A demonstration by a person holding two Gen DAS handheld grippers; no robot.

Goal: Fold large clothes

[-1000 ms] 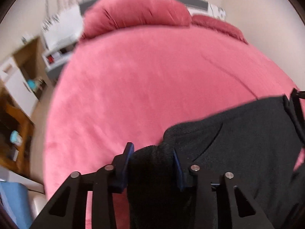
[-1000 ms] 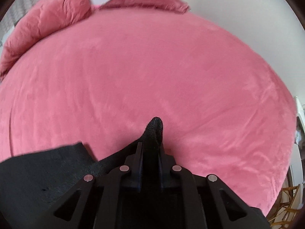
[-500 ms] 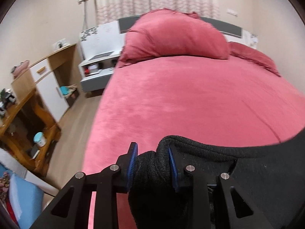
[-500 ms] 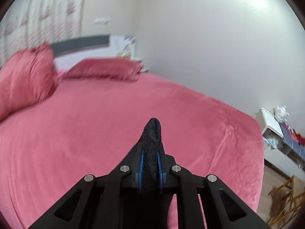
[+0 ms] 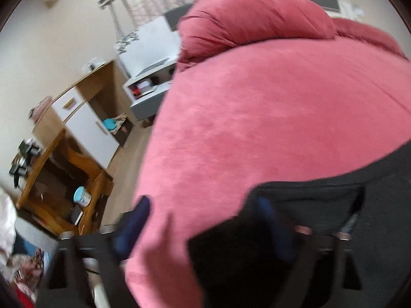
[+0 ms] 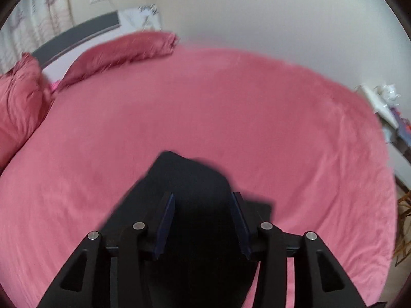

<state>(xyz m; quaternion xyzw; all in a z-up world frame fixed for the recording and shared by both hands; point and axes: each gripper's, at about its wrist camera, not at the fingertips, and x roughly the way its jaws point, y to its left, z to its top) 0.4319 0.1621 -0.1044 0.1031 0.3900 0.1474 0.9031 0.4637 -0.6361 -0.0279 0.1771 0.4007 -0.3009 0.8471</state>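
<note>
A black knit garment (image 5: 321, 218) lies on the pink bed (image 5: 269, 118), at the lower right of the left wrist view. My left gripper (image 5: 205, 220) is open, its blue-padded fingers wide apart; the garment's corner lies by the right finger and pink cover shows between them. The view is blurred. In the right wrist view the garment (image 6: 190, 179) lies between and ahead of my right gripper (image 6: 203, 220). That gripper is open, with the cloth loose in the gap on the bed (image 6: 231, 107).
Pink pillows (image 5: 251, 23) lie at the head of the bed, also in the right wrist view (image 6: 120, 51). Left of the bed stand a white nightstand (image 5: 151, 82), a wooden cabinet (image 5: 84, 118) and a wooden desk (image 5: 59, 187). A white unit (image 6: 385, 105) stands at the right.
Both grippers have opened and let go of the black garment, which now rests on the bed. Both views have tilted down toward the bed.
</note>
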